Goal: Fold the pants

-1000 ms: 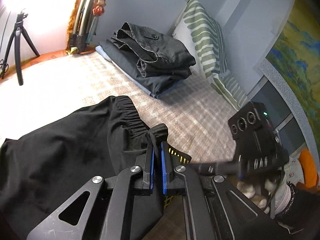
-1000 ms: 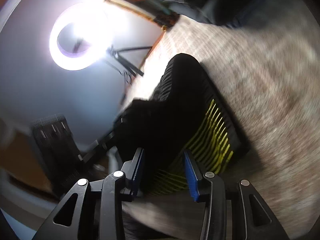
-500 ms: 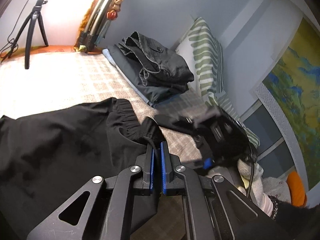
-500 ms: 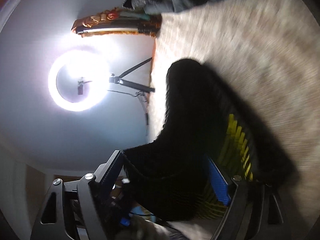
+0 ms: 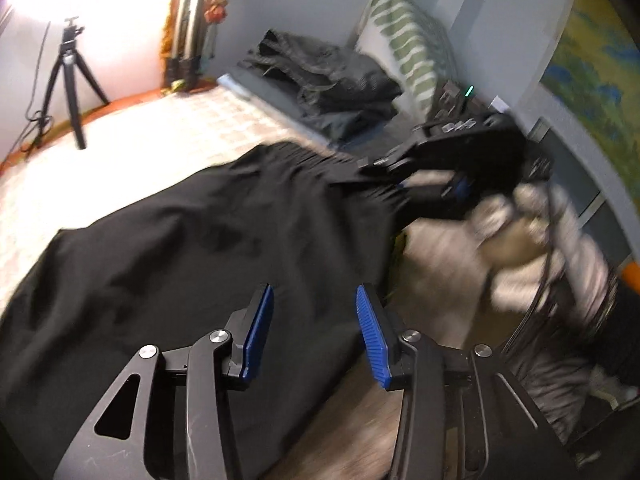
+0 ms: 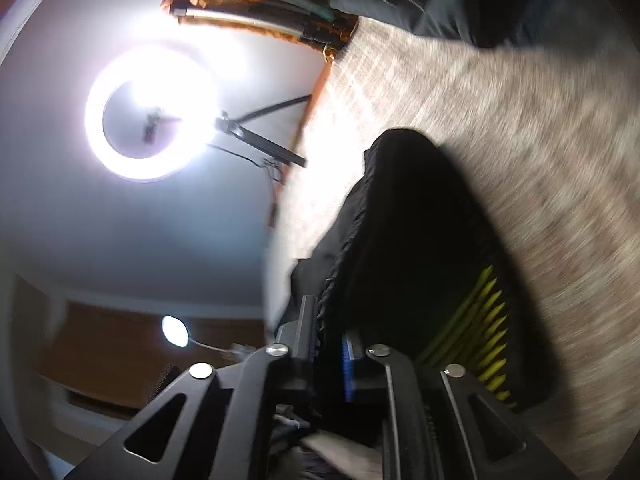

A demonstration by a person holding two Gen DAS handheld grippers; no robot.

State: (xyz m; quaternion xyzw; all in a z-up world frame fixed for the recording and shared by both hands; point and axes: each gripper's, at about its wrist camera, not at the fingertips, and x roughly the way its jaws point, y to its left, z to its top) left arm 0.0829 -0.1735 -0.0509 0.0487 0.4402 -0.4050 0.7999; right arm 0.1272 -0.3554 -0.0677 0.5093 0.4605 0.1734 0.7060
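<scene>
Black pants (image 5: 180,264) with an elastic waistband lie spread on the checked bedspread (image 5: 168,128). My left gripper (image 5: 314,328) is open and empty just above the pants' near edge. My right gripper (image 5: 404,176) shows in the left wrist view at the waistband corner, held by a gloved hand. In the right wrist view my right gripper (image 6: 330,344) is shut on the gathered waistband (image 6: 400,240), with yellow stripes (image 6: 480,328) of the pants beside it.
A stack of folded dark clothes (image 5: 328,88) lies at the far side of the bed next to a green striped pillow (image 5: 408,52). A black tripod (image 5: 72,84) stands left. A ring light (image 6: 150,112) glares in the right wrist view.
My left gripper has let go of the waistband and opened. My right gripper has closed on the waistband. The pants have spread flatter on the bed.
</scene>
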